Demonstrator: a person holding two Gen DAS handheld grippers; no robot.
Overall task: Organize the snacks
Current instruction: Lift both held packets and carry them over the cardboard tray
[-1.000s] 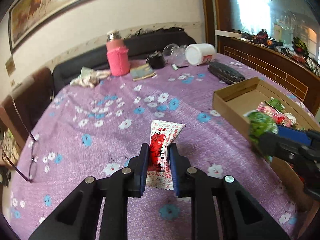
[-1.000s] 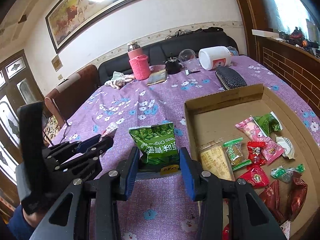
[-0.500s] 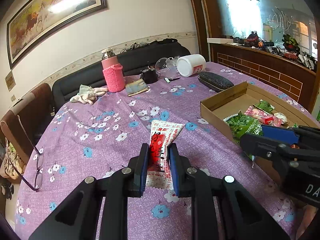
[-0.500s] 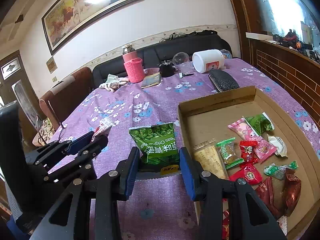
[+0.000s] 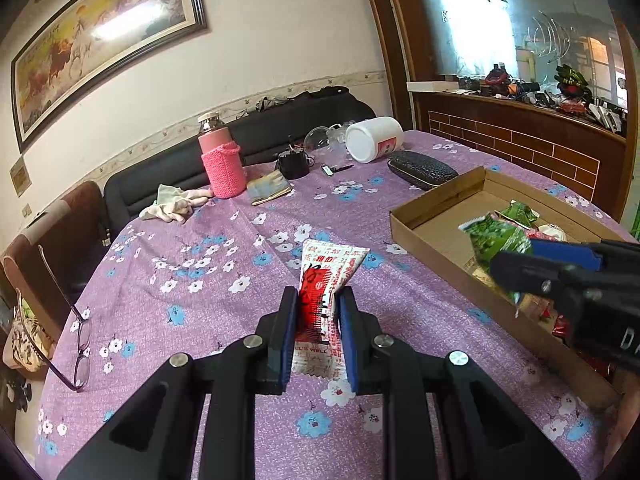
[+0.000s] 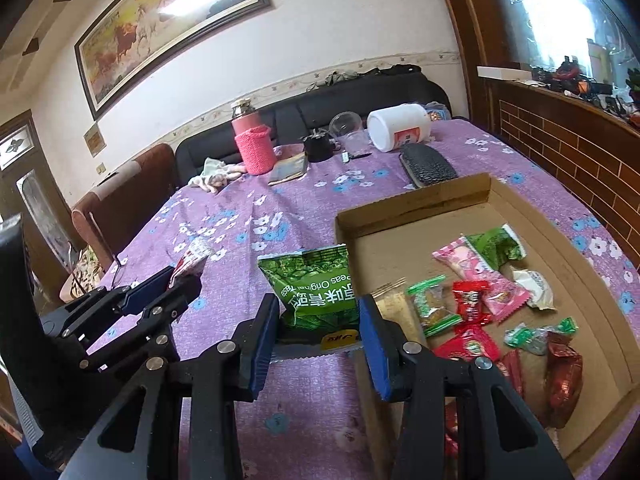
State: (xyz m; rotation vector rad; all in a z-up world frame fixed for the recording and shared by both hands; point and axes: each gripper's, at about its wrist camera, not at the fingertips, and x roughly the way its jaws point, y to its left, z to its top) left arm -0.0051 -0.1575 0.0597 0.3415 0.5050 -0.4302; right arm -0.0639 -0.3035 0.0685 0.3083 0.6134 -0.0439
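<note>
My left gripper (image 5: 318, 308) is shut on a red and white snack packet (image 5: 326, 280), held above the purple flowered tablecloth. My right gripper (image 6: 320, 320) is shut on a green pea snack bag (image 6: 316, 284), held over the left edge of a shallow cardboard box (image 6: 412, 208). The box holds several wrapped snacks (image 6: 472, 300) in red, green and pink. In the left wrist view the right gripper (image 5: 520, 268) with the green bag (image 5: 496, 240) is over the box (image 5: 436, 196). In the right wrist view the left gripper (image 6: 176, 280) sits to the left.
At the far end of the table stand a pink flask (image 5: 222, 160), a white tub on its side (image 5: 374, 140), a black case (image 5: 422, 164), a small black pot (image 5: 294, 164) and a cloth (image 5: 172, 208). Glasses (image 5: 76, 320) lie at the left edge.
Both grippers have risen and pulled back a little, still holding their packets. The right gripper with the green bag has shifted towards the box.
</note>
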